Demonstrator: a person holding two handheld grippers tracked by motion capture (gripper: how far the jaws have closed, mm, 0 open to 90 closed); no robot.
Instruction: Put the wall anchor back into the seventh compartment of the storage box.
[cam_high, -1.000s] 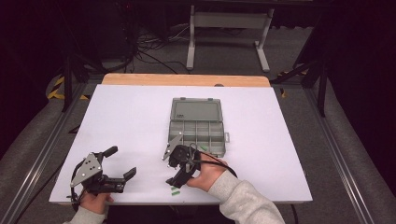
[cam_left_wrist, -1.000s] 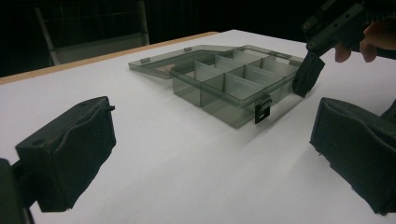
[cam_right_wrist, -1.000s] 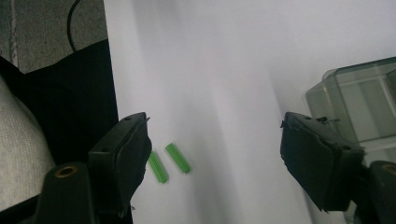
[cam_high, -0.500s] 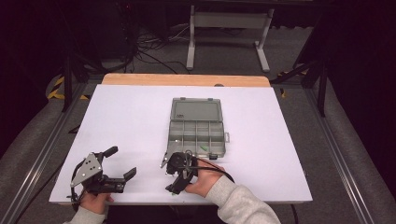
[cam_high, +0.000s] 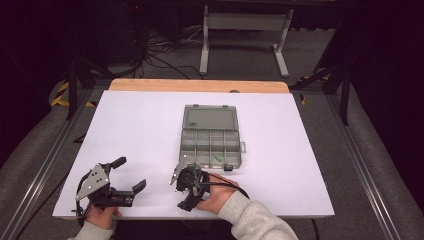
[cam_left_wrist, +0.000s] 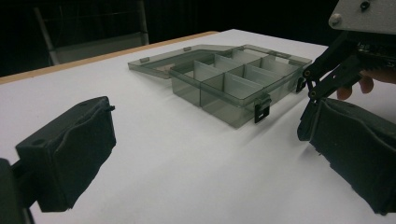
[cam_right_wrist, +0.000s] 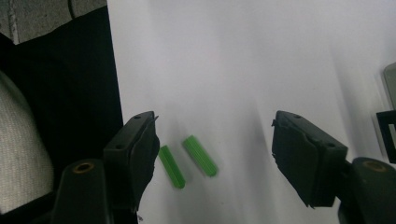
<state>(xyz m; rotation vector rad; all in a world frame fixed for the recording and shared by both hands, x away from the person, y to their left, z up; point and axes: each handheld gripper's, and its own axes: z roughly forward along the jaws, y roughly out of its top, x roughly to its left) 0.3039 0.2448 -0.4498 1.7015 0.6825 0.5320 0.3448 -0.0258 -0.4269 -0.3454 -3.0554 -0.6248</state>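
High view: the white table (cam_high: 150, 125) carried a grey compartment box (cam_high: 212, 145) near its middle, lid folded back flat away from me, so the cells stood open from above. One small green piece (cam_high: 218, 159) lay in a near cell. My right gripper (cam_high: 184, 192) sat low at the table's near edge, just short of the box, pointing down. My left gripper (cam_high: 131, 172) rested well to the left, apart from everything.

Left gripper view: its fingers (cam_left_wrist: 70, 154) stood wide and released, nothing between them, bare table ahead. I read it as parked and waiting. The box (cam_left_wrist: 233, 86) lay ahead, latch facing me, with the right gripper's linkage (cam_left_wrist: 336, 70) beside it.

Right gripper view: two green plugs (cam_right_wrist: 187, 158) lay side by side on the table close to its edge. One plug (cam_right_wrist: 172, 166) lay just beside the left finger (cam_right_wrist: 135, 158), the other (cam_right_wrist: 200, 155) a little inward; the opposite finger (cam_right_wrist: 308, 156) stood well apart. The fingers had just been closing, both plugs between them, not yet pressed. I judged the straddle was set to pick up a plug for the box.
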